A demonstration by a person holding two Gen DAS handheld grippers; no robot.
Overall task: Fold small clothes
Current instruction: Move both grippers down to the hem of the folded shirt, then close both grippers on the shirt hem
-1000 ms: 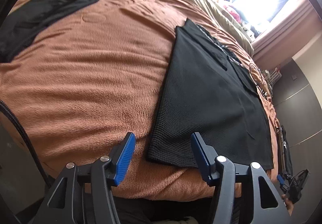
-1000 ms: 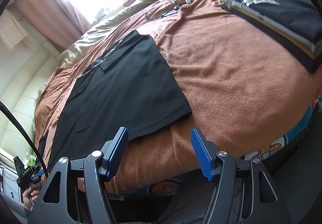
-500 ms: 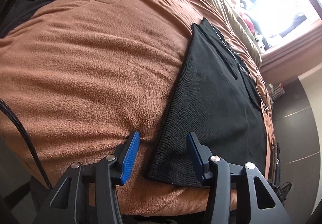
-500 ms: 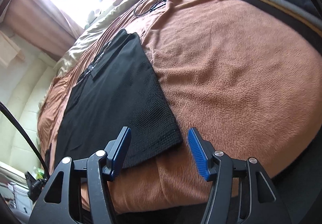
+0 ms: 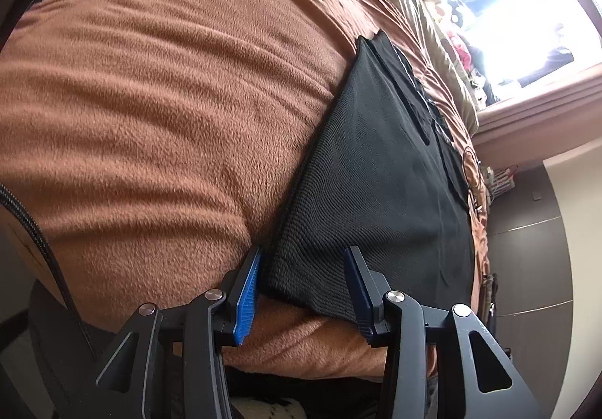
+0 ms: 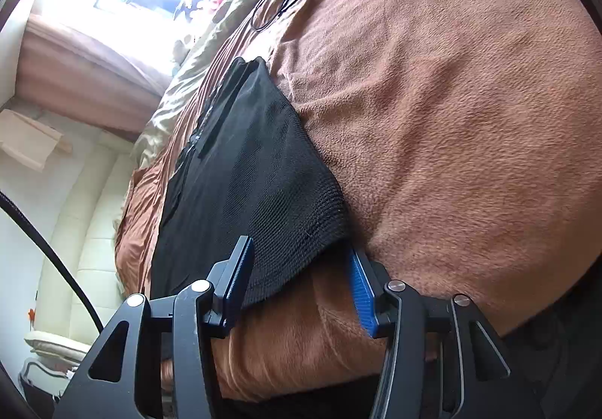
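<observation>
Two tools straddle the near corners of the black garment, which lies flat on the brown blanket at the bed's near edge. I have my left tool gaping around the left corner and my right tool gaping around the right, likely so one pinch each lifts the hem evenly.

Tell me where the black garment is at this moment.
The black garment lies flat on the brown blanket; the left gripper and right gripper, both open, each straddle a near corner.
</observation>
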